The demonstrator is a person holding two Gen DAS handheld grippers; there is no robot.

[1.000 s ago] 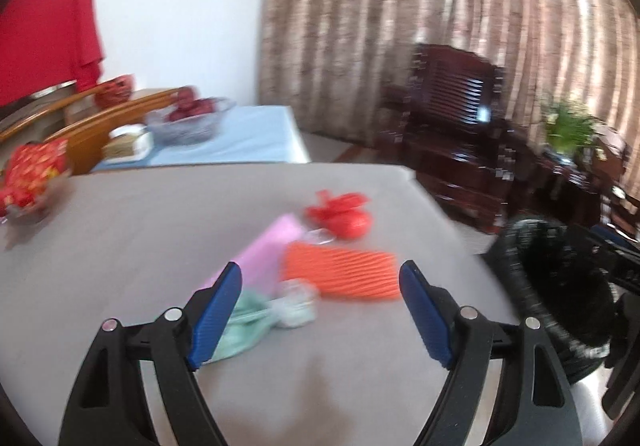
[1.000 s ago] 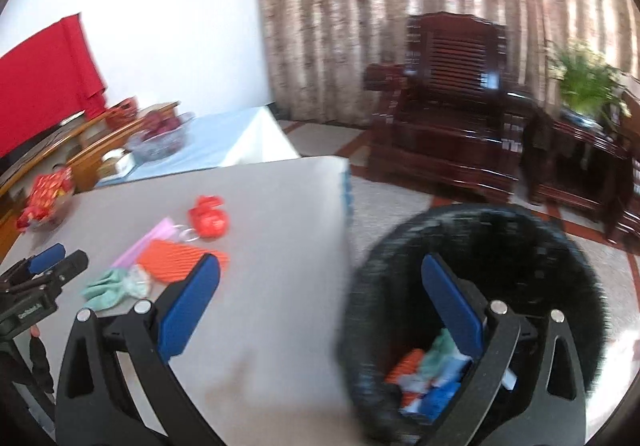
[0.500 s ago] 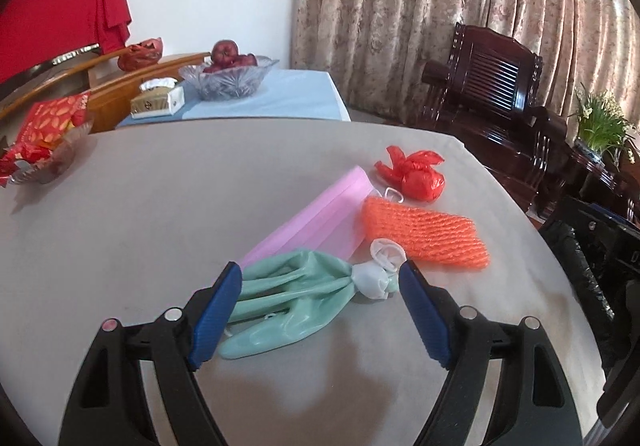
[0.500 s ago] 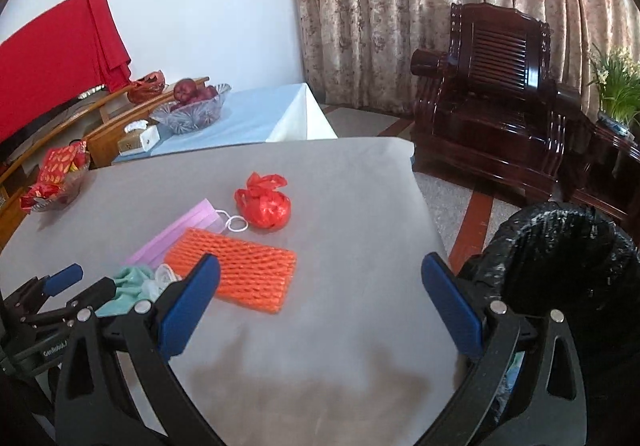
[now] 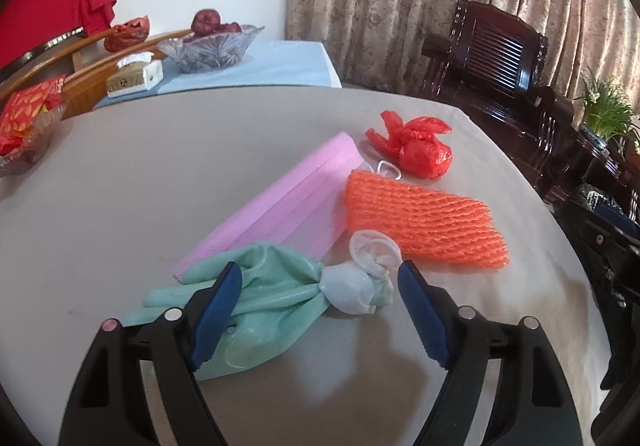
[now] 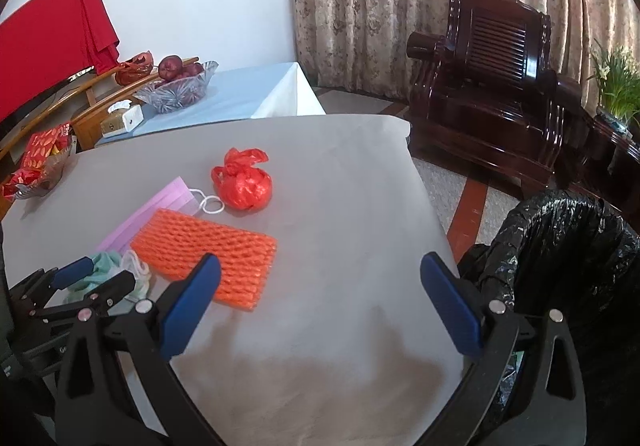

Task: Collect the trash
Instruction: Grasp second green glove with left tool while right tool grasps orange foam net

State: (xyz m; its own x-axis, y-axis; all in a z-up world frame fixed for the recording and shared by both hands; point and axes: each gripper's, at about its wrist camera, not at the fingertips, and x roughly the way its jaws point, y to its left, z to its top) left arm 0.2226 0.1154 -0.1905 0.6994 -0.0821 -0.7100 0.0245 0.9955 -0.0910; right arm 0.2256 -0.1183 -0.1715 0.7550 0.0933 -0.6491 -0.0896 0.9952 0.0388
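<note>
On the grey table [image 5: 120, 185] lie a crumpled green glove [image 5: 276, 290] with a whitish knotted cuff, a pink face mask [image 5: 296, 205], an orange foam net [image 5: 420, 217] and a knotted red plastic bag [image 5: 420, 149]. My left gripper [image 5: 320, 286] is open, low over the glove, its jaws either side of it without pressing. My right gripper [image 6: 320, 274] is open and empty above bare table, near the net's [image 6: 208, 250] right end. In the right wrist view the left gripper [image 6: 96, 274] shows at the left edge over the glove [image 6: 108, 262].
A bin with a black liner [image 6: 560, 246] stands on the floor off the table's right edge. A glass fruit bowl [image 5: 208, 49] and tissue box [image 5: 136, 75] sit on a blue-clothed table behind. A dish of red packets [image 5: 24, 125] is at far left. A dark wooden armchair [image 6: 488, 85] stands beyond.
My left gripper has dropped and closed in on the green glove, which now lies between its jaws. My right gripper swung left from over the bin to over the table.
</note>
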